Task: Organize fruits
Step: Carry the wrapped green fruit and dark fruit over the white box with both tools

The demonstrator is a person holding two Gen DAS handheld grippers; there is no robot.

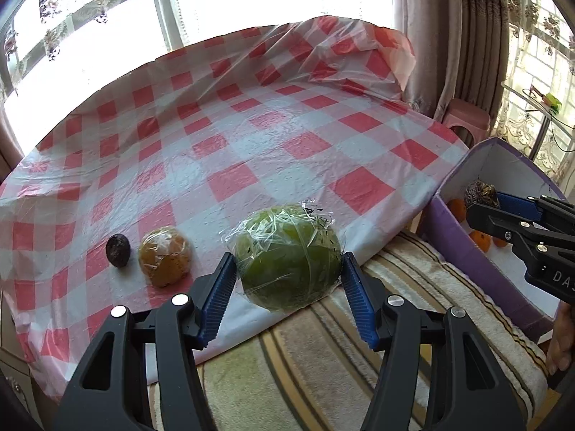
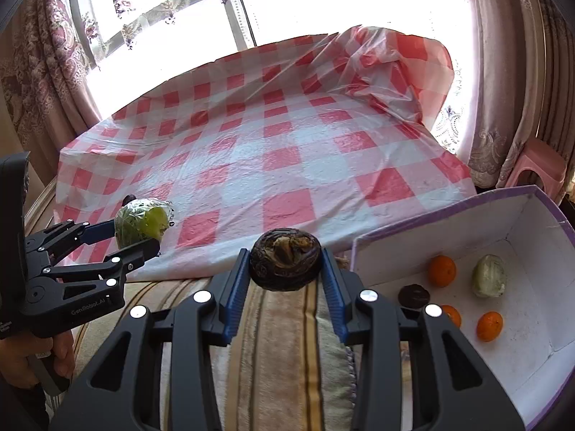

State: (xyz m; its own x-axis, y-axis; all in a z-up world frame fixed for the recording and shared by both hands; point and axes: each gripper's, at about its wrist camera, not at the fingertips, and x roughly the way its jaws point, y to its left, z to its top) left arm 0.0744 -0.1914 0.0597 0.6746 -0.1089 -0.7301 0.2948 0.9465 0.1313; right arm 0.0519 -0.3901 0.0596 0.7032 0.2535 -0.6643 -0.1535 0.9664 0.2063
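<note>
My left gripper point(image 1: 287, 273) is shut on a green fruit wrapped in clear film point(image 1: 287, 256), held above the table's front edge; the right wrist view shows the same green fruit point(image 2: 143, 224) at the left. My right gripper point(image 2: 285, 269) is shut on a dark brown wrinkled fruit point(image 2: 285, 264), just left of the purple box point(image 2: 413, 222). In the left wrist view that dark fruit point(image 1: 479, 194) hangs over the box's near corner. On the checked cloth lie a film-wrapped orange fruit point(image 1: 165, 256) and a small dark fruit point(image 1: 118, 248).
The purple box point(image 1: 463, 248) holds several oranges point(image 2: 442, 269), a pale green fruit point(image 2: 488, 274) and a dark fruit point(image 2: 413, 296). A striped blanket point(image 1: 323, 359) lies below the grippers. A pink stool point(image 1: 467, 115) and curtains stand at the right. The red-checked tablecloth point(image 1: 251, 136) bunches up at the back.
</note>
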